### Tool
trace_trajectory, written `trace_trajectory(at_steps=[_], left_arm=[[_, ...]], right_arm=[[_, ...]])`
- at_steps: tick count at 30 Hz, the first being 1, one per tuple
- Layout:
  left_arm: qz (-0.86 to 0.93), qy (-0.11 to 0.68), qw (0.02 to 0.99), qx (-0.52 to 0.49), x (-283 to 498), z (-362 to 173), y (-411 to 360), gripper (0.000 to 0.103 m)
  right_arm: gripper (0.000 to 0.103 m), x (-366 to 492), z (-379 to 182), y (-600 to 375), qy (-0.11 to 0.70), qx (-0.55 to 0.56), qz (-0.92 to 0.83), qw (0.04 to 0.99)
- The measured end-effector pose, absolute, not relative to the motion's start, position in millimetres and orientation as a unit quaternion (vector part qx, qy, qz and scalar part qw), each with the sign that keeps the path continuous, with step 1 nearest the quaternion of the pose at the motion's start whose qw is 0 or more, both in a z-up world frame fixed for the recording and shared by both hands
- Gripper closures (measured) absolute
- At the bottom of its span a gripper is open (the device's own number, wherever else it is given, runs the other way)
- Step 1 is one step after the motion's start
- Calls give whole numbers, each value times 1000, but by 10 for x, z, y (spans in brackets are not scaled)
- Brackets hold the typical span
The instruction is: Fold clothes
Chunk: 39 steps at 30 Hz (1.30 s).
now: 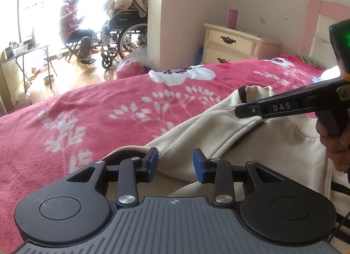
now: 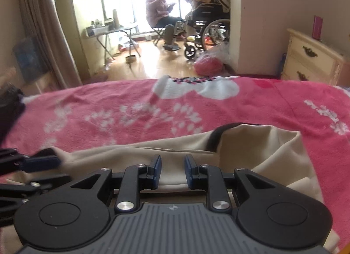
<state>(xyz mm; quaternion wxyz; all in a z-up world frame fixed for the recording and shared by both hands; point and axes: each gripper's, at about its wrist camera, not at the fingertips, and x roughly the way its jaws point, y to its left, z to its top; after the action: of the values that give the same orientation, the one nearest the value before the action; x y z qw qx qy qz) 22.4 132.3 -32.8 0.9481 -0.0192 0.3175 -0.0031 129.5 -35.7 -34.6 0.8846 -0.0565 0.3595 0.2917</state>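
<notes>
Cream sweatshirt (image 1: 218,127) on pink bed (image 1: 87,109): soft, limp, light; grip seams or cuff; left claw (image 1: 175,164) and right claw (image 2: 172,171) both parted, gripping nothing.

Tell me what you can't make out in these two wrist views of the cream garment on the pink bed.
- Cream garment: its lower part is hidden behind the left gripper body in the left wrist view and cut by the right edge, so its overall shape is unclear.
- Right gripper: whether its pads pinch fabric is hidden in both views.
- Pink blanket: pattern is blurred in the right wrist view.
- Seated person: washed out by window glare.
</notes>
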Motion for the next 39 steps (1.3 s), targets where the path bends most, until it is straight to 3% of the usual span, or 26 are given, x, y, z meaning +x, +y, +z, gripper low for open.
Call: trace_trajectory(at_steps=[19,25,39], left_arm=[[4,315,948,50,347,-511,1381,67],[-18,281,959,39,226,-302,1376,67],[-54,330,939,83,439,-513,1486,65]], right_arm=[[78,1295,-644,-101,390,-64,306,866],[78,1258,-650,-113,391,-70,307,865],[78,1253,-654,-132,397,-70,305,863]])
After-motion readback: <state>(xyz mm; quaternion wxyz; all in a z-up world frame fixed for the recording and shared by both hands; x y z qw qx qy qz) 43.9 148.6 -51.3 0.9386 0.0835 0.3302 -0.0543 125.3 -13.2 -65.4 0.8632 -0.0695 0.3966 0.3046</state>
